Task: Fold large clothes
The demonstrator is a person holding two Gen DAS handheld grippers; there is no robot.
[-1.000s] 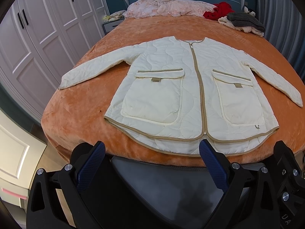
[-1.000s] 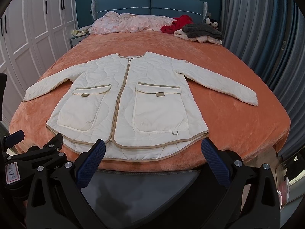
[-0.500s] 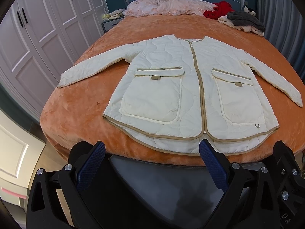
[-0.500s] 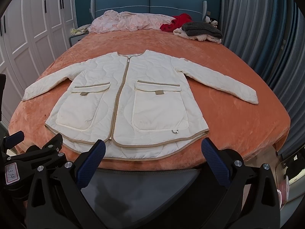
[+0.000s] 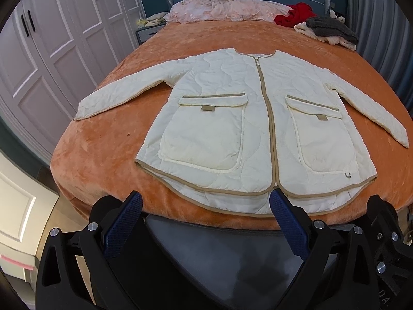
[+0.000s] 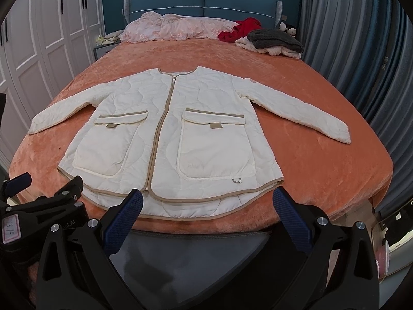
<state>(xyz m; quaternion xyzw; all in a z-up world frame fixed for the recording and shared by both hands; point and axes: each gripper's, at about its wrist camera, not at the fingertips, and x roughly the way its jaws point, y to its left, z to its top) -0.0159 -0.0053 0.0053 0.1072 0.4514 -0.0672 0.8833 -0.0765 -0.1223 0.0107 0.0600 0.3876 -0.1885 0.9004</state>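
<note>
Jacket lies flat, zipped, sleeves spread, on the orange bed. Left gripper and right gripper hover released near its hem. Slippery-looking quilting probably bunches if fingers pinch one layer; the sleeve may drag.

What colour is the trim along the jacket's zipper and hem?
Tan trim on the cream jacket; clearest in the right wrist view.

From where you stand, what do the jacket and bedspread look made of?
Jacket: seemingly thin padded synthetic, matte cream; wavy quilting lines, tan woven trim. Bedspread: probably plush fleece or velvet, orange; soft sheen and brushed patches.
</note>
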